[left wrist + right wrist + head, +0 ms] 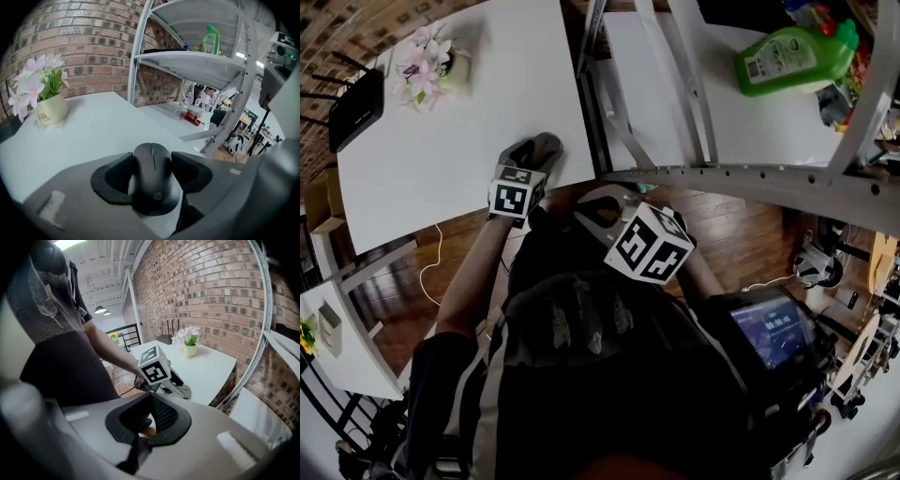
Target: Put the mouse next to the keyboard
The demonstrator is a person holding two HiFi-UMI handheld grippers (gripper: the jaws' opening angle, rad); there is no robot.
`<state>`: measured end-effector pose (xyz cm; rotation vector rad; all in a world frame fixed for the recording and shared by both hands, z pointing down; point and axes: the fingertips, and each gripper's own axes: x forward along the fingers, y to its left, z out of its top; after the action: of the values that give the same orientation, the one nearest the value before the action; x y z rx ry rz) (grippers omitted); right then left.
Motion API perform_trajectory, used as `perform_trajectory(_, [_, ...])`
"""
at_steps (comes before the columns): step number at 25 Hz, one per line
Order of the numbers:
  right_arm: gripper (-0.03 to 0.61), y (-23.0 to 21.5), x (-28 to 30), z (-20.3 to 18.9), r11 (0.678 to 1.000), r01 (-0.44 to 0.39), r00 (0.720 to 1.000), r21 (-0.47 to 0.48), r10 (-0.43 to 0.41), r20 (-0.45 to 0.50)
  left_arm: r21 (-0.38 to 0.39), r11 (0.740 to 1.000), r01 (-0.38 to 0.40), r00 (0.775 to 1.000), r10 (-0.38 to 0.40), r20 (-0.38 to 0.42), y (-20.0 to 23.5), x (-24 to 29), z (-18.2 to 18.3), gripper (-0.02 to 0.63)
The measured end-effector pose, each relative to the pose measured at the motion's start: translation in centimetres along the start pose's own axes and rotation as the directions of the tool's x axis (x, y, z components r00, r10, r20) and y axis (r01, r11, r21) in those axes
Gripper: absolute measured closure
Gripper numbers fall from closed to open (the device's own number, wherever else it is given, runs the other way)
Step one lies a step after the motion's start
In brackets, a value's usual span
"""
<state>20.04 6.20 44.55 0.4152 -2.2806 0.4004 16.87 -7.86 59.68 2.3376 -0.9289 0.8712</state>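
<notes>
Left claw [151, 159] clenched on mouse [154, 187], at white counter [93, 136] edge — carry step; right claw [147, 416] pinched together, empty. No keyboard in sight — next, find it, set mouse alongside

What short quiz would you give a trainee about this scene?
1. True or false: the left gripper holds a black mouse between its fingers.
2. Where is the green bottle? A: on the floor. B: on the shelf. C: in a drawer.
3. What stands in the pot on the white table?

Key: 1 true; 2 B; 3 flowers.
</notes>
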Motion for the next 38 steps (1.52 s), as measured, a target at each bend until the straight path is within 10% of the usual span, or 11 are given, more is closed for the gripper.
perform_trajectory(19, [0.572,0.2,0.9,-0.2,0.983,-0.018,0.996,-0.184,0.001,-0.091,0.028,0.999,-0.02,0.996,0.022,-0.087,-0.3,0.5,0.0,0.351])
perform_trajectory(38, [0.572,1.0,1.4,-0.4,0.928,-0.079,0.976,-0.364,-0.003,-0.219,-0.051,0.995,-0.083,0.996,0.083,-0.014,0.8,-0.6,-0.4,0.35])
